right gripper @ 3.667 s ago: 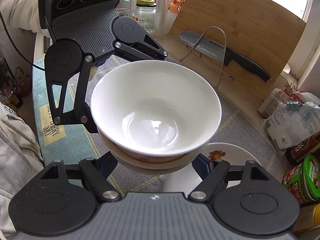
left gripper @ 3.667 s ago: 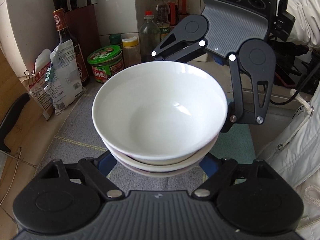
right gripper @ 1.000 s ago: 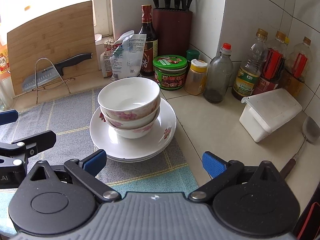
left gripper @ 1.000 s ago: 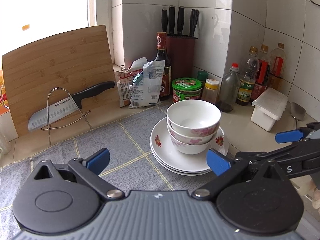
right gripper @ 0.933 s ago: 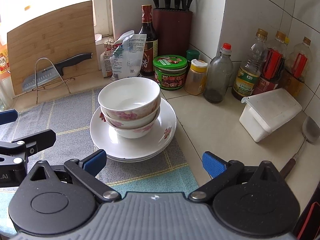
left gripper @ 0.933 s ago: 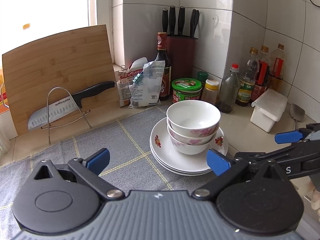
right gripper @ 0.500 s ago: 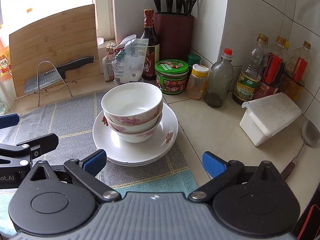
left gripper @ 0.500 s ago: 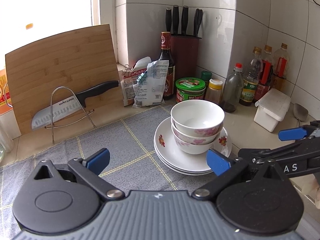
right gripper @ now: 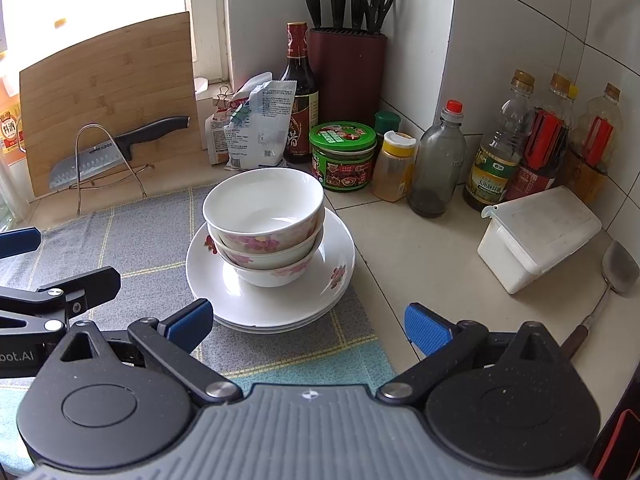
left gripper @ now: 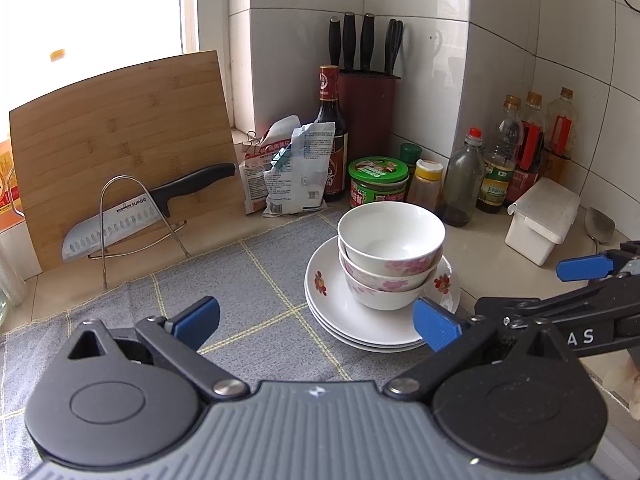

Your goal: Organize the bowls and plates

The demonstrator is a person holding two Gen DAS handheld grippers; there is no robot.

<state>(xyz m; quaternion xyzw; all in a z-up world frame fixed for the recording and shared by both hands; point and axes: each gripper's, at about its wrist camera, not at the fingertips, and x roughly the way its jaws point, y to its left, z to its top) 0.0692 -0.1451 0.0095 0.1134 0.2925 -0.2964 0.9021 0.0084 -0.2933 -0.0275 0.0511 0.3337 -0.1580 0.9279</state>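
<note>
Three white bowls [left gripper: 390,236] with pink flowers are nested and stand on a stack of white flowered plates [left gripper: 332,308] on the grey checked cloth. The same bowls [right gripper: 264,210] and plates [right gripper: 240,304] show in the right wrist view. My left gripper [left gripper: 316,322] is open and empty, held back from the stack on its near left. My right gripper [right gripper: 306,326] is open and empty, held back on the stack's near right. Each gripper shows at the edge of the other's view.
A bamboo cutting board [left gripper: 120,128] and a knife on a wire rack [left gripper: 120,220] stand at the back left. Bags, a soy bottle [right gripper: 298,92], a knife block [right gripper: 346,68], a green jar [right gripper: 342,156], several bottles, a white box [right gripper: 536,236] and a spatula [right gripper: 612,272] line the wall.
3.7 s ago both grippers held the bowl stack between them. Now the bowls rest on the plates and both grippers are open and drawn back. In the last second they rose slightly.
</note>
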